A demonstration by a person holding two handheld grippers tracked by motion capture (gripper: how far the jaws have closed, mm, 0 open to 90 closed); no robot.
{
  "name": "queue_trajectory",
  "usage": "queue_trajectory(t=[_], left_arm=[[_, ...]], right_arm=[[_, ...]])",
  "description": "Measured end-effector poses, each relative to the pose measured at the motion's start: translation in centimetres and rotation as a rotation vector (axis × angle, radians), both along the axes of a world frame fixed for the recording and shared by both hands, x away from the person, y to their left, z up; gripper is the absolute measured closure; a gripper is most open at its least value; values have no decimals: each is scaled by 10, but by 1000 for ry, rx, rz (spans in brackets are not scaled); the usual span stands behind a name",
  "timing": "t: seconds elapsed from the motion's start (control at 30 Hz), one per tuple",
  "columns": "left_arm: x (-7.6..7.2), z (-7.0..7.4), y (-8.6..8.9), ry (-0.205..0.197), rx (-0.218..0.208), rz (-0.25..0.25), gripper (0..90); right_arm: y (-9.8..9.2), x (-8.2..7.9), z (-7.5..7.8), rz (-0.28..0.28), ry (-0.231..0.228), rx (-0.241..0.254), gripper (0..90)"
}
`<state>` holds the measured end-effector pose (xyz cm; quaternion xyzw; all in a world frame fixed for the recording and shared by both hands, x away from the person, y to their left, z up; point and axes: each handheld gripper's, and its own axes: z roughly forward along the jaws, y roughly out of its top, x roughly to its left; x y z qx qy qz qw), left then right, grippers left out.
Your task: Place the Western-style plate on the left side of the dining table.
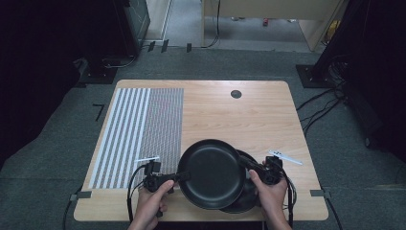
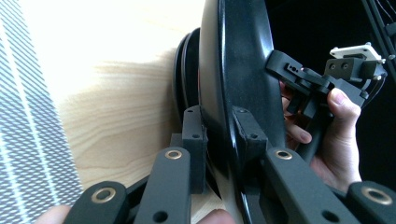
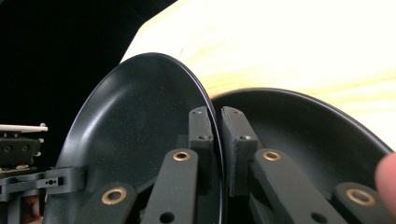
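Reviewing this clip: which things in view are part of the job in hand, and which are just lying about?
In the job:
- round black top plate, clamped at opposite rims by left gripper and right gripper
- black plate stack beneath it

Lying about:
- striped grey-and-white mat
- round black grommet in the wooden table

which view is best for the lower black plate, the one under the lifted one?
Right gripper view: the lower plate shows its open inner face and far rim beside the lifted plate. In the high view the lifted plate covers most of it, leaving a crescent. The left gripper view catches only thin edge-on rims.
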<state>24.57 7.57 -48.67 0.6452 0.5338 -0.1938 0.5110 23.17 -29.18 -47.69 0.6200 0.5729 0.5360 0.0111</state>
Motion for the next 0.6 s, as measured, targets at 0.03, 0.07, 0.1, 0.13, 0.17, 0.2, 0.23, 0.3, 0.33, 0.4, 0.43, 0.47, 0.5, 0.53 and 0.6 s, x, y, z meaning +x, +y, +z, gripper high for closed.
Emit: queue_trajectory(t=[0.03,0.07,0.1,0.13,0.17,0.2,0.23,0.3,0.33,0.4,0.43,0.47,0.5,0.53,0.6], left_arm=[[1,2,3,-6,0,8,782],[2,4,7,-9,2,12,782],[2,6,10,-12,4,18,782],[4,10,18,-16,6,28,782],[5,13,23,-21,9,38,782],[6,15,27,-24,12,44,783],[6,15,27,-24,12,44,783],[8,22,42,-37,22,70,783],[9,25,49,-40,23,83,783],[11,28,60,-42,26,101,783],[11,29,64,-43,28,108,783],[13,31,71,-45,31,122,783],[13,31,71,-45,31,122,783],[14,33,77,-47,33,131,783],[18,35,88,-44,38,146,783]], right_arm=[[6,5,4,8,0,3,835],[9,8,5,13,-4,0,834],[13,10,8,21,-1,1,834],[17,14,9,30,-4,1,834],[20,16,11,36,-3,4,834],[26,21,13,45,-5,4,833],[26,21,13,45,-5,4,833],[40,32,18,72,-7,6,830],[45,36,20,81,-7,6,830],[58,46,23,100,-3,7,828],[64,50,25,110,-2,6,827],[68,53,25,117,1,7,827],[76,59,27,126,2,7,825],[76,59,27,126,2,7,825],[88,68,28,145,8,12,825]])
